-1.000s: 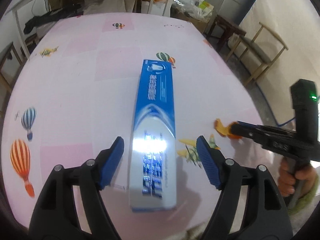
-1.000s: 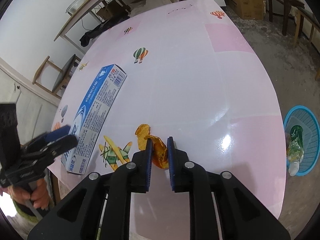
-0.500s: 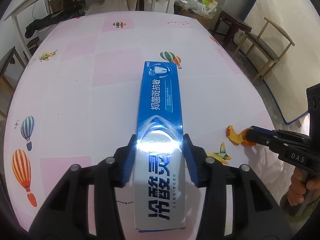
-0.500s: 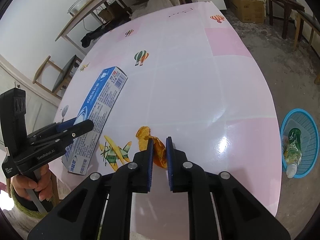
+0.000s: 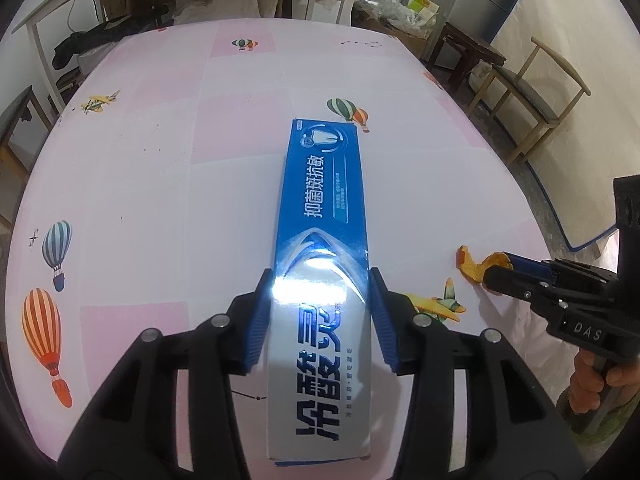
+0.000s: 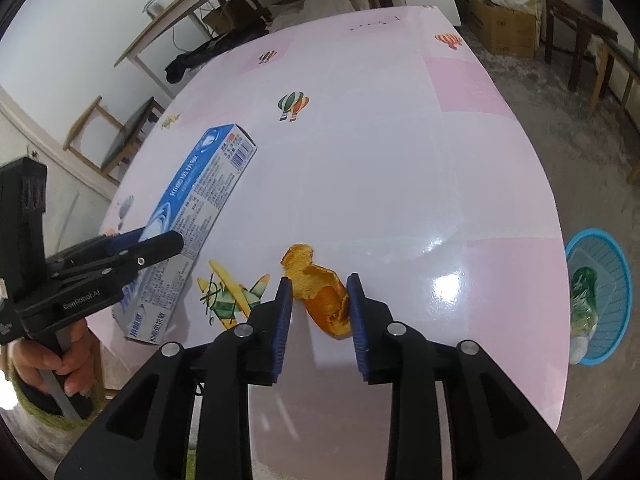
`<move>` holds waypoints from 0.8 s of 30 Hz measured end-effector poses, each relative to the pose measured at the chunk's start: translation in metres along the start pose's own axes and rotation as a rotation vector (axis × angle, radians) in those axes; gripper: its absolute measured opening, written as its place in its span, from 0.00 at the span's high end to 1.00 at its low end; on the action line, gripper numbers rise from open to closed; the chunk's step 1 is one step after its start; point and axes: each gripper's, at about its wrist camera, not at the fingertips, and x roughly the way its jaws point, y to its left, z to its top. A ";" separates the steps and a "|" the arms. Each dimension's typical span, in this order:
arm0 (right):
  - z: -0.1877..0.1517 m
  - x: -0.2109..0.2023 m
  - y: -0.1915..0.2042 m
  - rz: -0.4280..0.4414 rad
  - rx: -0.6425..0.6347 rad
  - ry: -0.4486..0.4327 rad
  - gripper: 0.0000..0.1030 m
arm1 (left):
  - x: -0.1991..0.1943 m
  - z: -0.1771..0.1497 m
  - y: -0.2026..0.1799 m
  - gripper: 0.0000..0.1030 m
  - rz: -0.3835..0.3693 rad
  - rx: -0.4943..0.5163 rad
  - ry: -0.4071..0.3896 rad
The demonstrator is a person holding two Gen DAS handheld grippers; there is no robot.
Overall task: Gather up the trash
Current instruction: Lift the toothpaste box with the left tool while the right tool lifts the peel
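A long blue and silver toothpaste box (image 5: 324, 184) lies lengthwise on the pink table (image 5: 160, 184). My left gripper (image 5: 319, 280) is shut on the box's near half, a pad pressed against each long side. The right wrist view shows the same box (image 6: 200, 188) with that gripper (image 6: 160, 242) clamped on it. A curled piece of orange peel (image 6: 320, 296) rests on the table between the blue pads of my right gripper (image 6: 320, 284). Those jaws are opening, and the pads no longer squeeze the peel. The left wrist view shows the peel (image 5: 468, 266) at the right gripper's tips (image 5: 500, 268).
A blue mesh basket (image 6: 592, 236) stands on the floor off the table's right edge, with a green plastic bottle (image 6: 584, 292) inside. Wooden chairs (image 5: 532, 96) and boxes (image 6: 504, 20) line the room beyond the table. A hand (image 6: 52, 356) grips the left handle.
The left jaws closed from wide open onto the toothpaste box. The right jaws, pinched tight on the orange peel before, have spread apart around it.
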 end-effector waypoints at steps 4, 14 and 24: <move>0.001 0.000 0.003 -0.020 0.000 -0.004 0.73 | 0.001 0.002 0.002 0.57 0.000 -0.006 0.002; 0.001 0.001 0.003 -0.047 0.003 -0.012 0.73 | 0.010 0.003 0.003 0.56 0.017 -0.009 0.025; -0.002 0.002 0.013 -0.115 -0.056 -0.028 0.74 | 0.012 0.000 -0.002 0.57 0.035 0.010 0.021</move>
